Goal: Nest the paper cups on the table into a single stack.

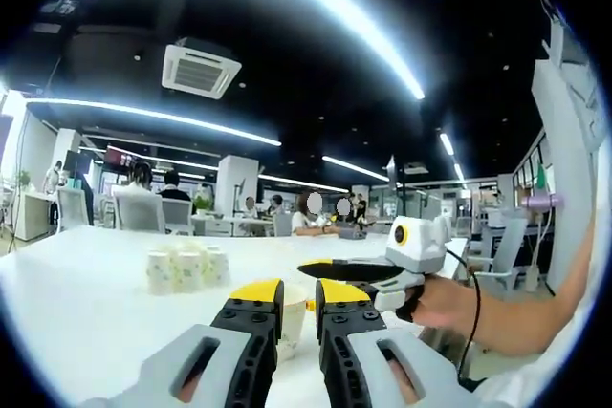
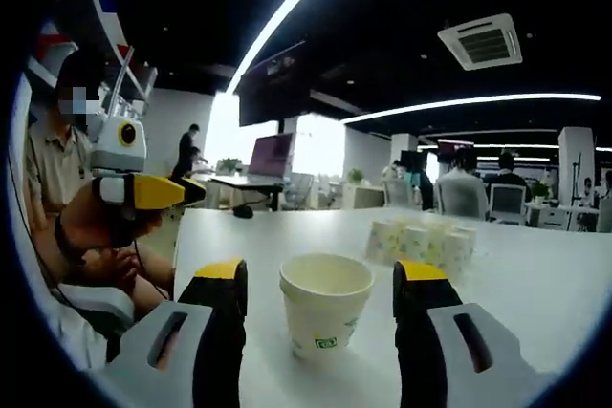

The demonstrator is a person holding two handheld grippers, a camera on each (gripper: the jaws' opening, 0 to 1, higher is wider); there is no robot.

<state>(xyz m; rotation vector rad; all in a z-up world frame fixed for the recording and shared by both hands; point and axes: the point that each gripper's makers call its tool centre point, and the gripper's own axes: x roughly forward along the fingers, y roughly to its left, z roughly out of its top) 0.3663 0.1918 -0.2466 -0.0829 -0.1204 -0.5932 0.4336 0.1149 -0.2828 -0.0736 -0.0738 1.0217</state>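
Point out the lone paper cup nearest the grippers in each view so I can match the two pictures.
Left gripper view: the lone paper cup sits low at centre, mostly hidden between and behind the left gripper jaws.
Right gripper view: it stands upright at lower centre, between the open jaws of the right gripper.
Shared landmark: the cluster of paper cups farther back on the white table.
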